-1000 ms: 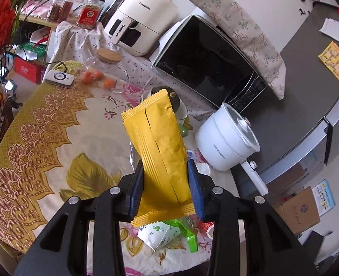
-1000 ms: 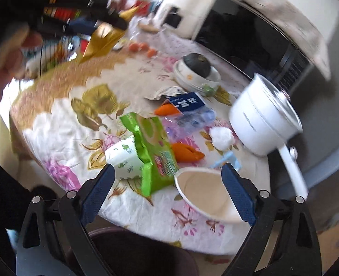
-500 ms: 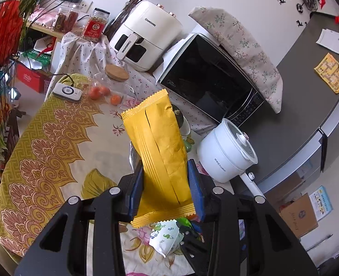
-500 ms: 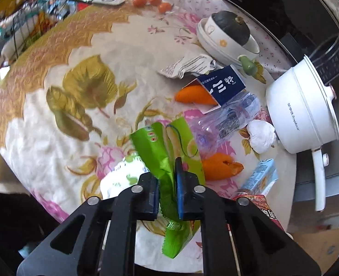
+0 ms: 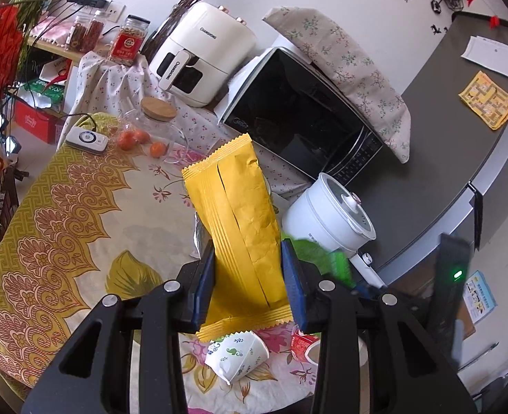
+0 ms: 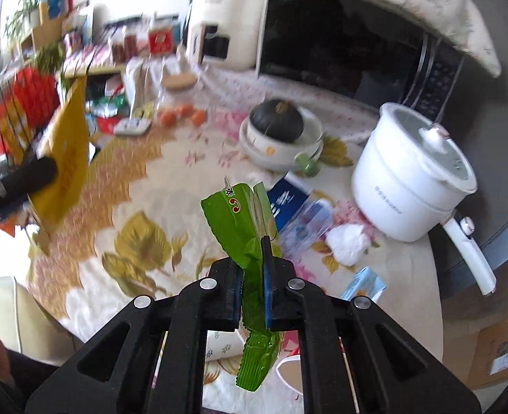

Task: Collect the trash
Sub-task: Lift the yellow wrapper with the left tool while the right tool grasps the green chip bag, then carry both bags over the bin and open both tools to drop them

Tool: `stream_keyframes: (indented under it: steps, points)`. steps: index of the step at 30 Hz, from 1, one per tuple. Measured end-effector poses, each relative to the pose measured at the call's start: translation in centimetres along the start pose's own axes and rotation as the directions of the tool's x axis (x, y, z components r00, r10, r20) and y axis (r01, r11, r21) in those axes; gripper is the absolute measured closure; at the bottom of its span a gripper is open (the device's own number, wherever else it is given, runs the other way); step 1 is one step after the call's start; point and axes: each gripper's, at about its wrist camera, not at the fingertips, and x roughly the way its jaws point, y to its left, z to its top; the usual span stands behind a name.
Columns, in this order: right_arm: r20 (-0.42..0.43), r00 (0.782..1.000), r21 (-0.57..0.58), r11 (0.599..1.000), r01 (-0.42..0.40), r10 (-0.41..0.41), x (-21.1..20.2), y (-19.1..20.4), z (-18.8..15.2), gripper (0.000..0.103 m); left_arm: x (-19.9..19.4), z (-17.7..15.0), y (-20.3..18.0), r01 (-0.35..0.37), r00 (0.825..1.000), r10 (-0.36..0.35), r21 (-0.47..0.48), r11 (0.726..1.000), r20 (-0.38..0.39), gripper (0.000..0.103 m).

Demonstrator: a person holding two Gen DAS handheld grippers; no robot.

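My left gripper (image 5: 248, 281) is shut on a long yellow snack wrapper (image 5: 236, 220) and holds it upright above the table. It also shows at the left of the right wrist view (image 6: 67, 162). My right gripper (image 6: 252, 272) is shut on a crumpled green wrapper (image 6: 250, 238), lifted off the table; the wrapper shows blurred in the left wrist view (image 5: 326, 258). More trash lies on the flowered tablecloth (image 6: 150, 241): a paper cup (image 5: 238, 357), a dark blue packet (image 6: 286, 196), a clear plastic bottle (image 6: 305, 227), a white paper ball (image 6: 347, 243) and a light blue carton (image 6: 364, 284).
A white electric pot (image 6: 412, 186) stands at the table's right edge. A bowl with a dark squash (image 6: 278, 131) sits behind the trash. A microwave (image 5: 302, 120), an air fryer (image 5: 202, 55), a glass jar (image 5: 153, 120) and oranges (image 5: 133, 138) are at the back.
My right gripper closed on the green wrapper and lifted it off the table. My left gripper rose a little with the yellow wrapper still held.
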Motion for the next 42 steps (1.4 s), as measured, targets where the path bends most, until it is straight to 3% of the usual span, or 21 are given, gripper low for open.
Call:
stream_keyframes:
  steps: [8, 20, 32, 42]
  points:
    - [0.149, 0.988, 0.097, 0.995, 0.020, -0.034, -5.5, -2.8, 0.4, 0.095, -0.6, -0.9, -1.5, 0.030, 0.999, -0.031, 0.023, 0.999, 0.028, 0.066]
    - [0.243, 0.966, 0.251, 0.968, 0.023, -0.086, -9.6, -4.5, -4.0, 0.094, -0.8, -3.0, -4.3, 0.060, 0.997, -0.063, 0.076, 0.995, 0.033, 0.066]
    - [0.273, 0.951, 0.341, 0.939, 0.048, -0.148, -14.2, -5.5, -9.1, 0.094, -2.4, -7.0, -7.5, 0.115, 0.993, -0.117, 0.125, 0.985, 0.008, 0.065]
    - [0.238, 0.956, 0.405, 0.912, 0.065, -0.174, -15.8, -6.9, -14.2, 0.094, -2.8, -11.6, -8.8, 0.143, 0.989, -0.136, 0.111, 0.983, -0.064, 0.065]
